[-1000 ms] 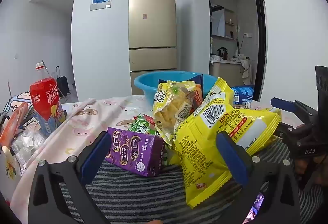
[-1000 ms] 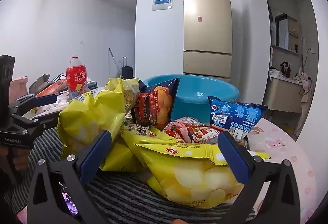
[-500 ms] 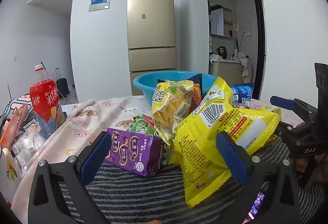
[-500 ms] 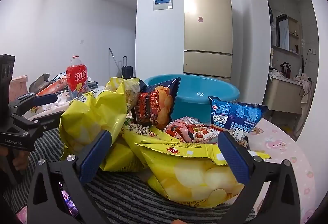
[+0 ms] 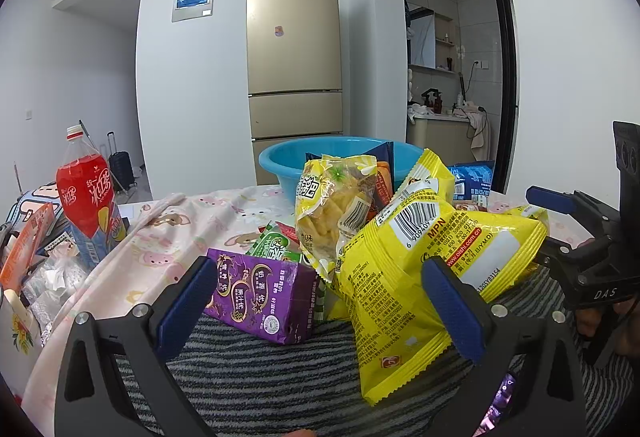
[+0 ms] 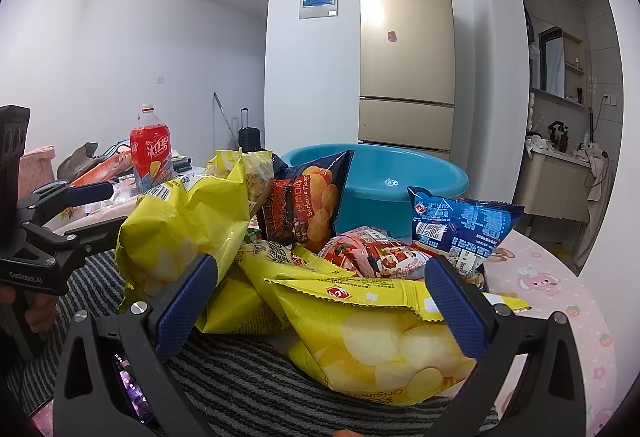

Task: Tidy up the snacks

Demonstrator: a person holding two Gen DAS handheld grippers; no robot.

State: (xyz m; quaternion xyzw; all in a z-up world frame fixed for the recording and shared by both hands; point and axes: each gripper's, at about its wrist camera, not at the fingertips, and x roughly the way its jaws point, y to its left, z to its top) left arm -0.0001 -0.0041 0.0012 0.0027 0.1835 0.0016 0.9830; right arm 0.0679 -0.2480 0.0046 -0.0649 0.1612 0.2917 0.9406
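Hovering spread and empty, left tongs (image 5: 320, 301) and right tongs (image 6: 320, 297) should each pinch one bag's crimped seam for the blue basin (image 6: 400, 173).

Snack pile (image 5: 384, 237) lay on mat (image 5: 260, 377); basin (image 5: 288, 157) behind at 12 o'clock; bottle (image 5: 90, 197) at 9 o'clock.

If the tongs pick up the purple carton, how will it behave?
The purple carton has flat, sharp-edged faces, so it probably stays stiff when squeezed. It lies tilted among the snack bags, so a push may slide it. Its glossy print suggests a slippery surface.
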